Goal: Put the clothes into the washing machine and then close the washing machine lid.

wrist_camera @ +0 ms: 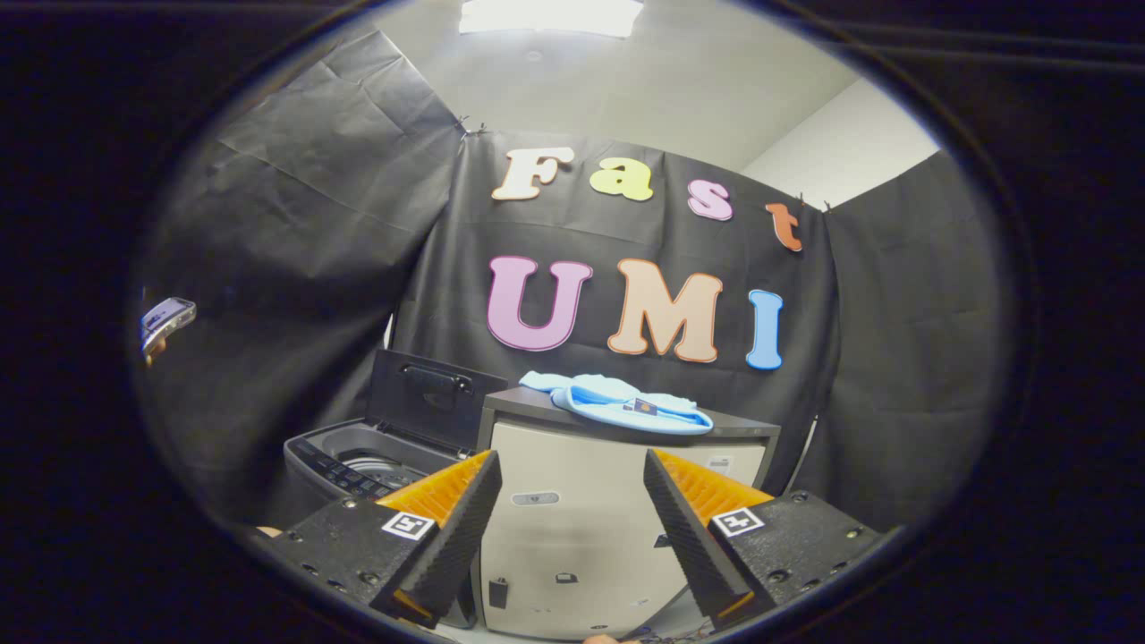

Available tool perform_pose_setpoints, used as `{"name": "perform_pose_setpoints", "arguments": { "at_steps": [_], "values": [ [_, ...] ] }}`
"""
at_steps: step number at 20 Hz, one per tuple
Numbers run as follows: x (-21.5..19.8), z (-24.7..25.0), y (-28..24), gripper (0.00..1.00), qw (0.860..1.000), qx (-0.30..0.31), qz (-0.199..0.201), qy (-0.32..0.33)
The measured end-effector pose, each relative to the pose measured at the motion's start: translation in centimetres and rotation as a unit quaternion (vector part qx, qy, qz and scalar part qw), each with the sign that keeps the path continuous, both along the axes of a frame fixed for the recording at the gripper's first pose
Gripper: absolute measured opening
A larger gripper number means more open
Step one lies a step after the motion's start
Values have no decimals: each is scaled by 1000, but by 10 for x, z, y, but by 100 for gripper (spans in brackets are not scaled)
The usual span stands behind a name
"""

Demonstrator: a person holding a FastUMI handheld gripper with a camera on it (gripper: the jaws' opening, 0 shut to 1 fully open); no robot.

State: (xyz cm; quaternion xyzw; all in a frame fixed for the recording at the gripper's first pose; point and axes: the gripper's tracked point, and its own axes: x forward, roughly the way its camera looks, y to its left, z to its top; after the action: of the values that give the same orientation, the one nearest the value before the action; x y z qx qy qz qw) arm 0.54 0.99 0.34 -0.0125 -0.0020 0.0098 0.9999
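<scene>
Blue clothes [617, 404]: lying on cabinet [617, 501];
Washing machine [380, 456]: lid [434, 394] standing open;
Gripper [572, 474]: fingers gaping, holding nothing

The claw [572, 487] is held level, its fingers [465, 528] spread wide apart, gripping nothing.

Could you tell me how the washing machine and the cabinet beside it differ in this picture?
The washing machine is dark, the cabinet pale. The machine's lid stands open; the cabinet's top is flat and carries the blue clothes. The cabinet stands taller. Both lie beyond the open gripper.
</scene>
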Motion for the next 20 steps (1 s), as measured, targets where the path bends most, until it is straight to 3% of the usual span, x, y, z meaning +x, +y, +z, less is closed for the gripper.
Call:
{"name": "perform_pose_setpoints", "arguments": {
  "at_steps": [10,20],
  "values": [
    [19,10,-15,97,1000,1,-7,-4],
    [126,42,-64,97,1000,21,-20,6]
  ]
}}
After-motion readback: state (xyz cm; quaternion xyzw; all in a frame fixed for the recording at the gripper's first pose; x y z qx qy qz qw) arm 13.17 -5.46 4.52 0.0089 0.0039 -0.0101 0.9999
